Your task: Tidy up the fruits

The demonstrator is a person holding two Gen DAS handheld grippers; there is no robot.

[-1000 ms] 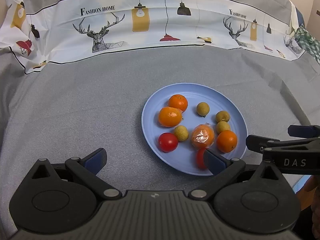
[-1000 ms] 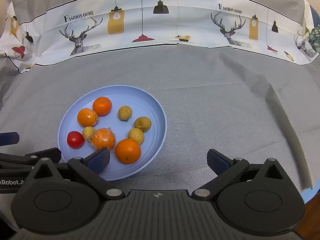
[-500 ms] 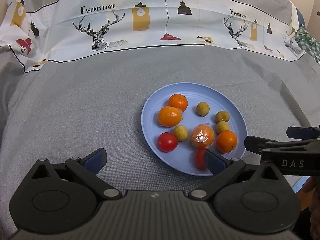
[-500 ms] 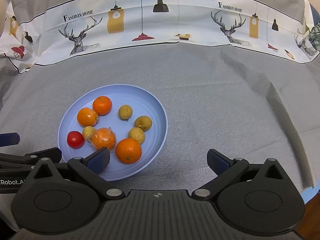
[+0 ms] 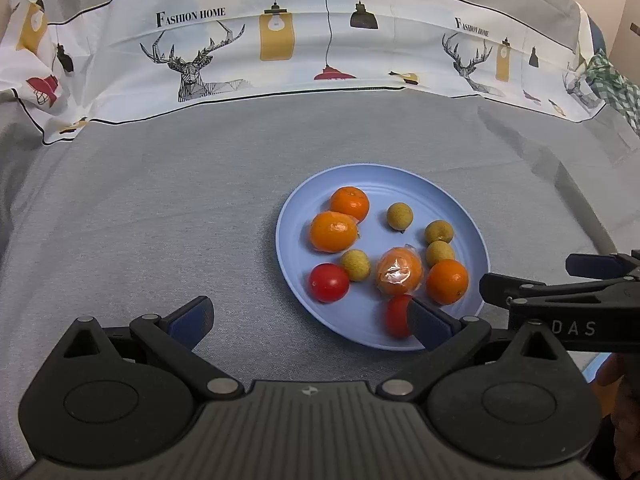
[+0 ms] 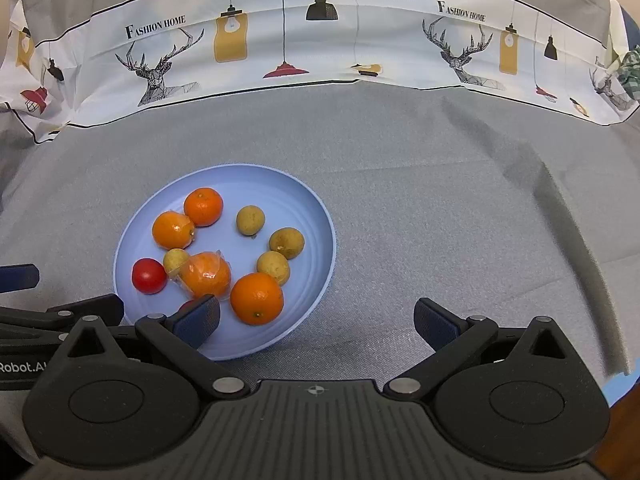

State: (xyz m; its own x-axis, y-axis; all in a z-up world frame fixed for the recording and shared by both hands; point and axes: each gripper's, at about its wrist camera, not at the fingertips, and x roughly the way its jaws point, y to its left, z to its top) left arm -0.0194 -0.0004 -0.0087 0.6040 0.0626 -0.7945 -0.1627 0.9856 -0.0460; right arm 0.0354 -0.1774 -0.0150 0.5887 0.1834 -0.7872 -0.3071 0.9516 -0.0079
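Note:
A blue plate (image 5: 472, 236) (image 6: 320, 216) lies on grey cloth and carries several oranges, several small yellow-green fruits and two red tomatoes. One orange (image 5: 399, 272) (image 6: 208, 274) is wrapped in clear plastic. A bare orange (image 6: 257, 298) (image 5: 447, 282) sits near the plate's front. My left gripper (image 5: 308, 322) is open and low, its right finger hiding part of the near tomato (image 5: 396, 316); the other tomato (image 5: 328, 282) lies at the plate's left. My right gripper (image 6: 316, 320) is open too, its left finger over the plate's front edge. Neither holds anything.
A printed cloth (image 5: 320, 40) with deer and lamps rises behind the grey surface. A green checked fabric (image 5: 616, 84) hangs at the far right. The right gripper's body (image 5: 560, 312) juts in beside the plate; grey cloth spreads left of it (image 5: 140, 220) and right of it (image 6: 460, 220).
Almost nothing has moved. Both views have drifted very slightly; the plate and fruits keep their places and both grippers stay open.

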